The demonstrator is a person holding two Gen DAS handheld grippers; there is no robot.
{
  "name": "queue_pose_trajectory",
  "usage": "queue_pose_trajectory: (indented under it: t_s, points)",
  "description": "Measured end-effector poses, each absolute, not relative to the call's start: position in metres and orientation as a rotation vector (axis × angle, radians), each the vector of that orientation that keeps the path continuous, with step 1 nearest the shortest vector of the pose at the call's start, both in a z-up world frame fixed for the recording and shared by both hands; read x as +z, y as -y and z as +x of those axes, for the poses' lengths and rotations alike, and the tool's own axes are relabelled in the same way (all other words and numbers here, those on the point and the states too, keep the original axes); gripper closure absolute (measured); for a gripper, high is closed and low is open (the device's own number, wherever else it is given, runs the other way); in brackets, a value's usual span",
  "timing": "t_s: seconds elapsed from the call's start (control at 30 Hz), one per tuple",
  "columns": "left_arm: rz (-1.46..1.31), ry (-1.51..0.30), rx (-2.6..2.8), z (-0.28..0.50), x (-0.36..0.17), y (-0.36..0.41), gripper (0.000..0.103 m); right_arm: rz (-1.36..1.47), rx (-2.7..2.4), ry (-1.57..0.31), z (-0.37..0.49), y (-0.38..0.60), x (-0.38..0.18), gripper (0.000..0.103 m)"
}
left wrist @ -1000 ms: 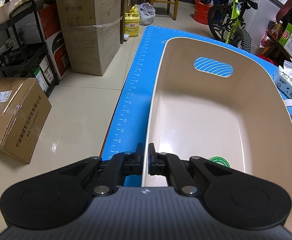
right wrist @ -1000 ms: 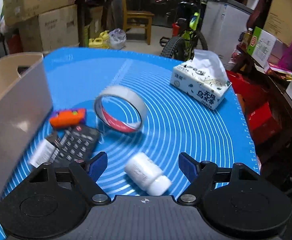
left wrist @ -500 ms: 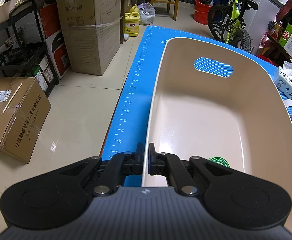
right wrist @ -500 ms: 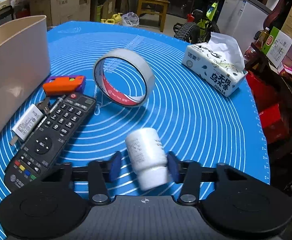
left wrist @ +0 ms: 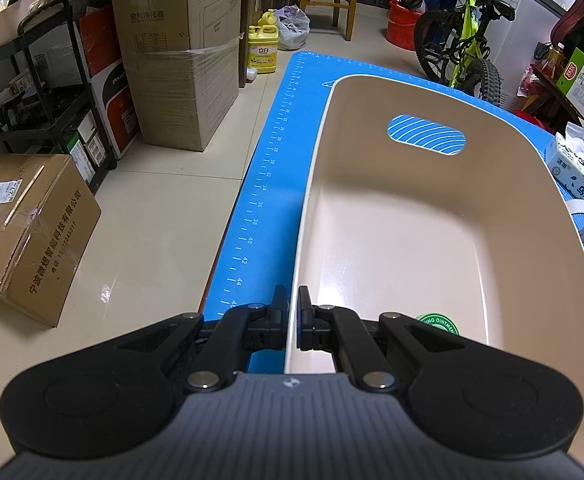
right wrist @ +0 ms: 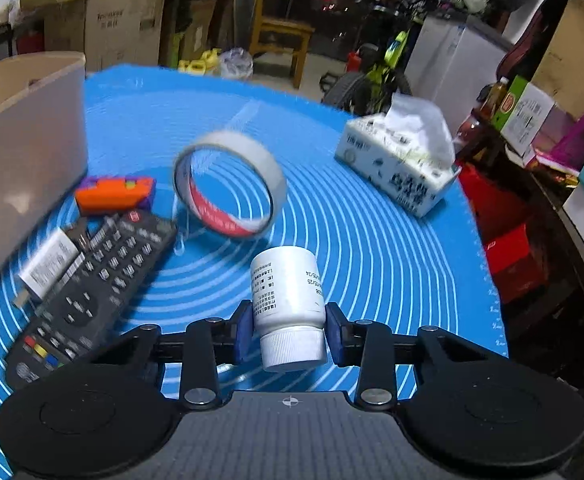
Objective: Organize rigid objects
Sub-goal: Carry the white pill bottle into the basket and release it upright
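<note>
My left gripper [left wrist: 291, 320] is shut on the near rim of a beige plastic bin [left wrist: 412, 248] that stands on the blue mat; a green-labelled tin [left wrist: 438, 322] lies inside it. My right gripper [right wrist: 287, 330] is shut on a white pill bottle [right wrist: 285, 292], cap towards me, lifted off the mat. On the mat in the right wrist view lie a black remote [right wrist: 91, 280], a white charger [right wrist: 47, 266], an orange and purple block [right wrist: 113, 194] and a tape roll [right wrist: 227, 182]. The bin [right wrist: 19, 152] stands at the left.
A tissue pack [right wrist: 400, 168] sits at the mat's far right. The blue mat [right wrist: 372, 248] ends at the right edge, with red boxes below. Cardboard boxes [left wrist: 31, 228], a black rack, a chair and a bicycle [left wrist: 464, 48] stand around the table.
My right gripper closed on the white bottle and lifted it off the mat. The left gripper has stayed shut on the bin rim.
</note>
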State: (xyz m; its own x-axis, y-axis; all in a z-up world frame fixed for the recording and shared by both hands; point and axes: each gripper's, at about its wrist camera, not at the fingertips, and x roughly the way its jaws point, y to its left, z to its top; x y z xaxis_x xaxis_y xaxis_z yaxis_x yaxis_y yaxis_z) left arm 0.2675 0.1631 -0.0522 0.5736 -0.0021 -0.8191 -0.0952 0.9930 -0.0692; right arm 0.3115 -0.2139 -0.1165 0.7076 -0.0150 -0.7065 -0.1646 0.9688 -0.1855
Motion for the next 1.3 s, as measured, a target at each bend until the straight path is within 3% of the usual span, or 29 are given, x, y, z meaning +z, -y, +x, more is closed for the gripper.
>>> queue_pose_trajectory:
  t_s: [0.63, 1.07, 1.3]
  points:
    - [-0.111, -0.959, 0.053, 0.267, -0.053, -0.164, 0.097, -0.200, 0.334, -0.553, 0.295, 0.114, -0.018, 0.058]
    - [-0.104, -0.960, 0.054, 0.266, -0.054, -0.165, 0.097, -0.254, 0.524, -0.558, 0.293, 0.025, -0.026, 0.058]
    - [-0.100, -0.961, 0.055, 0.266, -0.053, -0.165, 0.097, -0.324, 0.572, -0.658, 0.298, -0.008, -0.038, 0.058]
